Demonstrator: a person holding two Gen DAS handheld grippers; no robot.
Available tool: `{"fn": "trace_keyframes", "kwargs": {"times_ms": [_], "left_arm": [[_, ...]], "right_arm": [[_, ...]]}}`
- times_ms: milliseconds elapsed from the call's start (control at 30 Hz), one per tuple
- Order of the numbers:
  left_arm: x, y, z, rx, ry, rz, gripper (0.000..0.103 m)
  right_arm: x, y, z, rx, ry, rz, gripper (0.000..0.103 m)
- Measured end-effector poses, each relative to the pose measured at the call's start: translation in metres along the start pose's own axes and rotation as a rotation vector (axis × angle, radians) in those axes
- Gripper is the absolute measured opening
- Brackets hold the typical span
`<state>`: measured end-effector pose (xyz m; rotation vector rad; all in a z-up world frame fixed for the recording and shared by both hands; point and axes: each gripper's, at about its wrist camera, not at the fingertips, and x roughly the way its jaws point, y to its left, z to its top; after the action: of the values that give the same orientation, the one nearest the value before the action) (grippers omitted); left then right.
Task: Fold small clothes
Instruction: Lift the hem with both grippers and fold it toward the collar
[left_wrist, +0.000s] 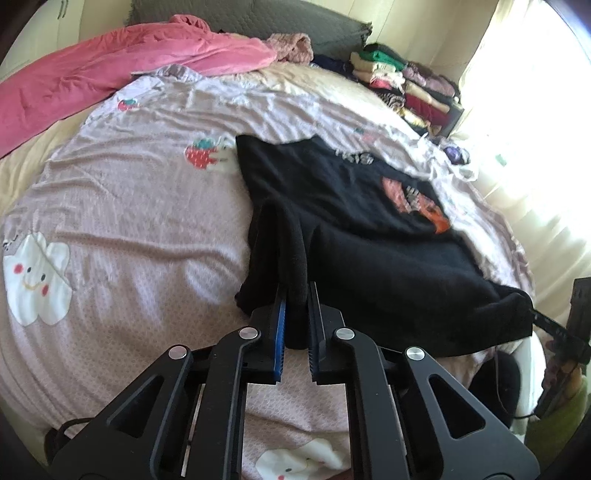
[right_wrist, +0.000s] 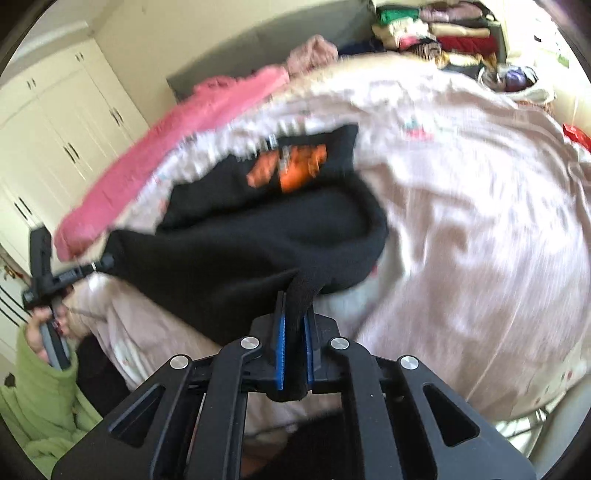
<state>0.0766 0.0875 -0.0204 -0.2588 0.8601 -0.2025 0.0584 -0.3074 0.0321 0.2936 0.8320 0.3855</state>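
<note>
A small black garment (left_wrist: 369, 221) with an orange print lies on the pink bedsheet (left_wrist: 140, 229). My left gripper (left_wrist: 297, 295) is shut on its near left corner, lifted a little off the sheet. My right gripper (right_wrist: 293, 299) is shut on the other near corner of the black garment (right_wrist: 240, 243). The near edge hangs stretched between both grippers. The right gripper shows at the right edge of the left wrist view (left_wrist: 535, 314), and the left gripper at the left edge of the right wrist view (right_wrist: 99, 264).
A pink blanket (left_wrist: 110, 70) lies bunched at the far left of the bed. Stacks of folded clothes (left_wrist: 406, 81) sit at the far right by a bright window. White wardrobes (right_wrist: 55, 129) stand beyond the bed.
</note>
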Motion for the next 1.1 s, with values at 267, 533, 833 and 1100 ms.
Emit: {"fn": "trace_keyframes", "kwargs": {"times_ms": [267,533,833,1100], "left_arm": [[-0.012,0.01,0.033,-0.101,-0.068,-0.098,0.004],[0.001,0.021,0.067,-0.155,-0.088,-0.099,0.003],[0.031,0.04,0.102,-0.205,-0.076,-0.082,0.003],[0.063,0.058,0.128,-0.254,-0.07,-0.057,0.003]], "right_arm": [[0.0,-0.01,0.062,0.04,-0.147,0.085,0.007],[0.027,-0.028,0.112,0.131,-0.195,0.124,0.007],[0.076,-0.04,0.148,0.185,-0.192,0.118,0.007],[0.128,-0.066,0.165,0.275,-0.181,0.04,0.007]]}}
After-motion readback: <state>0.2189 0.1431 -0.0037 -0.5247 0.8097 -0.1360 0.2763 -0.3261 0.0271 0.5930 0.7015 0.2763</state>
